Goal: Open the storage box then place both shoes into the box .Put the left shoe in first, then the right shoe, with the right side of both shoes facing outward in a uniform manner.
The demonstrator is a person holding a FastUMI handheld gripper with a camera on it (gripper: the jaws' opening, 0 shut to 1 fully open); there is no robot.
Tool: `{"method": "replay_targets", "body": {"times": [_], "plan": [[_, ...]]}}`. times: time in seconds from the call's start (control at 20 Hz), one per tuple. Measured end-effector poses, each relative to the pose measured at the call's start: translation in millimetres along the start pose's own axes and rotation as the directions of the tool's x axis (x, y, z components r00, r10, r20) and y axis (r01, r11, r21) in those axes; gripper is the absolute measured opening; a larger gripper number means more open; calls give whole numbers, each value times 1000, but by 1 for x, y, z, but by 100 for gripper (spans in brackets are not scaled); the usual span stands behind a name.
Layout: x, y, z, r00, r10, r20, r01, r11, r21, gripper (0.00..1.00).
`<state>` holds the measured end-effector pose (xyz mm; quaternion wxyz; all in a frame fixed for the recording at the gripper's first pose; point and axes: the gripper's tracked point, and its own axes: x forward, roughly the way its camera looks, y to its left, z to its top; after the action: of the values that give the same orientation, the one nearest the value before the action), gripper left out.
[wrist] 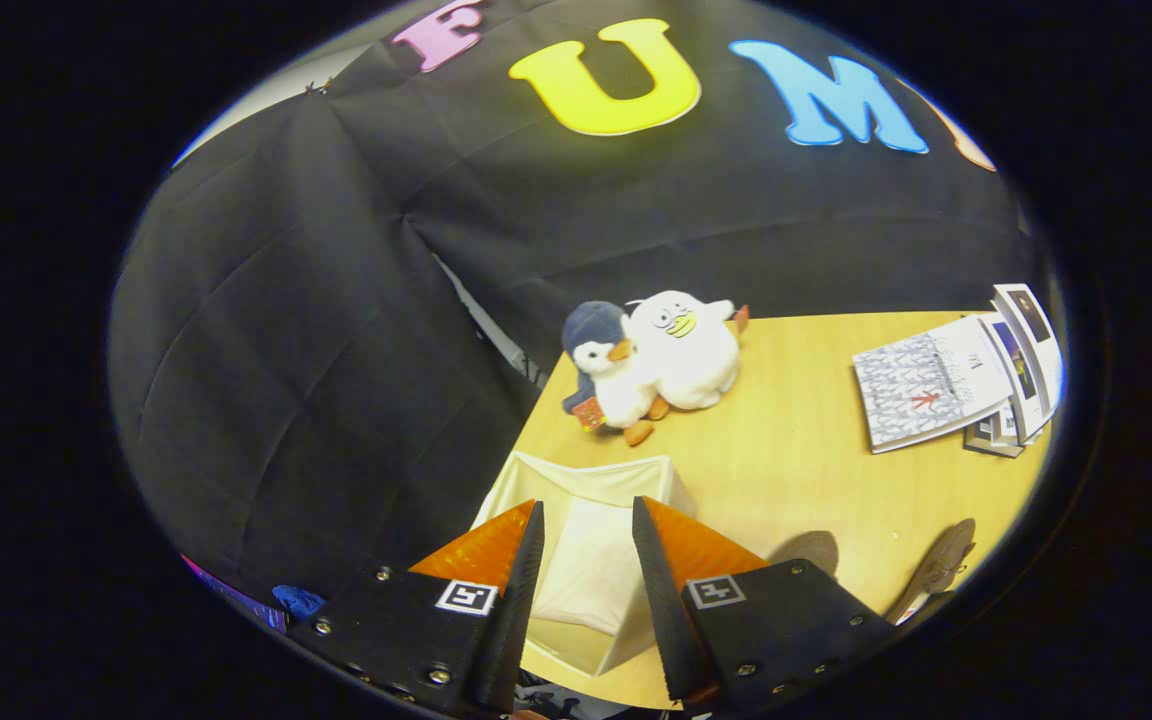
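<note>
Storage box [591, 560], cream fabric, open-topped, on the wooden table [796, 450].
Gripper [588, 515] fingers spread wide, holding nothing; box lies below, between them. Brown shoe [936, 572] well off to their right.

A light wooden table [796, 450] carries a pale cream fabric storage box [586, 560], a navy-and-white plush penguin [601, 370] touching a white plush duck [691, 350], stacked printed booklets [946, 385], and a brown shoe [936, 570].

Bright, even overhead light, soft shadows; sharp centre, fisheye-bent edges.
</note>
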<state>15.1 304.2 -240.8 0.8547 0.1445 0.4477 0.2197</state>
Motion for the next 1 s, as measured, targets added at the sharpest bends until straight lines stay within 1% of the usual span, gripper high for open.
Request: {"method": "replay_targets", "body": {"times": [0.15, 0.25, 0.5, 0.7, 0.85, 1.0], "plan": [[-13, -35, -7, 998, -54, 15, 54, 998, 9, 55], [-19, -61, -15, 994, -106, 26, 106, 994, -5, 55], [-19, -123, -73, 977, -212, -26, 212, 977, -16, 55], [-16, -161, -137, 961, -255, -108, 260, 965, 39, 55], [-15, -180, -172, 948, -273, -166, 284, 958, 47, 55], [-10, -187, -200, 939, -268, -214, 286, 957, 54, 55]]}}
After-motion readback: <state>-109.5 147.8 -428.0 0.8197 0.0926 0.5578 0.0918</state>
